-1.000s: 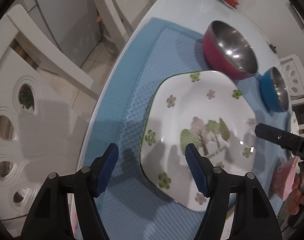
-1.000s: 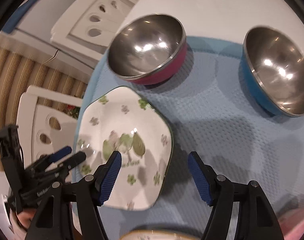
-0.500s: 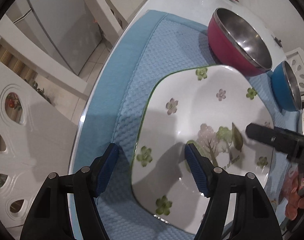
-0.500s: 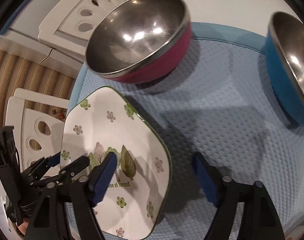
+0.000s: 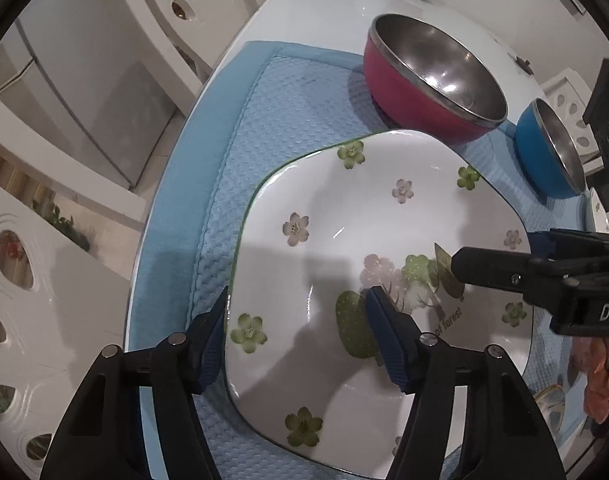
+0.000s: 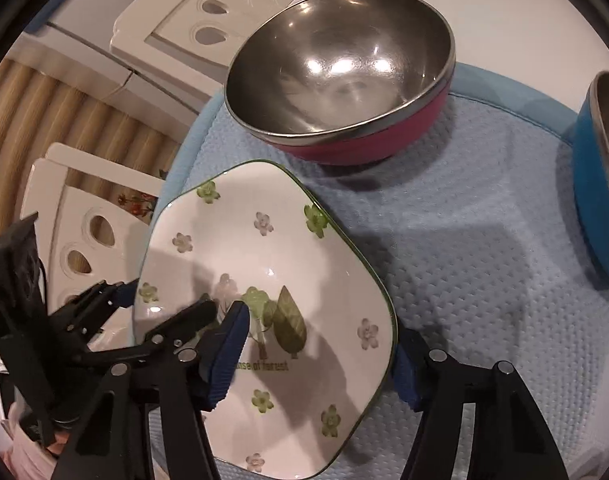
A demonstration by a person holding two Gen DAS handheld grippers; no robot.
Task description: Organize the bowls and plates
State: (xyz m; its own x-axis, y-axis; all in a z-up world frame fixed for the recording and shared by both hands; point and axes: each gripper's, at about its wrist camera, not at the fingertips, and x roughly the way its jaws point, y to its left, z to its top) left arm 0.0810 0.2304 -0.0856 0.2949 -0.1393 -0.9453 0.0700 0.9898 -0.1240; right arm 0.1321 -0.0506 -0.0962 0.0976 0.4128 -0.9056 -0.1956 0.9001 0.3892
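Plate: a white, flower-printed plate [image 5: 364, 220] with four rounded corners lies on the blue mat [image 5: 264, 120], at the mat's near left part.
Left fingers: my left fingers [image 5: 300, 312] stand apart and have just been closing; the plate's left rim is between them. The outer pad sits right at the rim and the inner one over the dish. I cannot tell that either presses.
Right fingers: my right fingers [image 6: 324, 328] are also apart and have just been closing. They straddle the plate's right rim, one pad over the printed trees and the other outside the edge above the mat.
Left edge: only a narrow band of mat lies left of the plate, then the curved lip of the white tabletop [image 5: 324, 8], with a white chair [image 5: 24, 320] beyond.
Far side: the pink bowl [image 5: 432, 80] stands just beyond the plate's far corner, close but apart in the right view.
Right side: bare mat runs from the plate to the blue bowl [image 5: 544, 152], which is the widest free ground.
Pointing: one corner points far toward the pink bowl, so the long diagonal runs far to near. The lettering under the trees reads upright from my near side.
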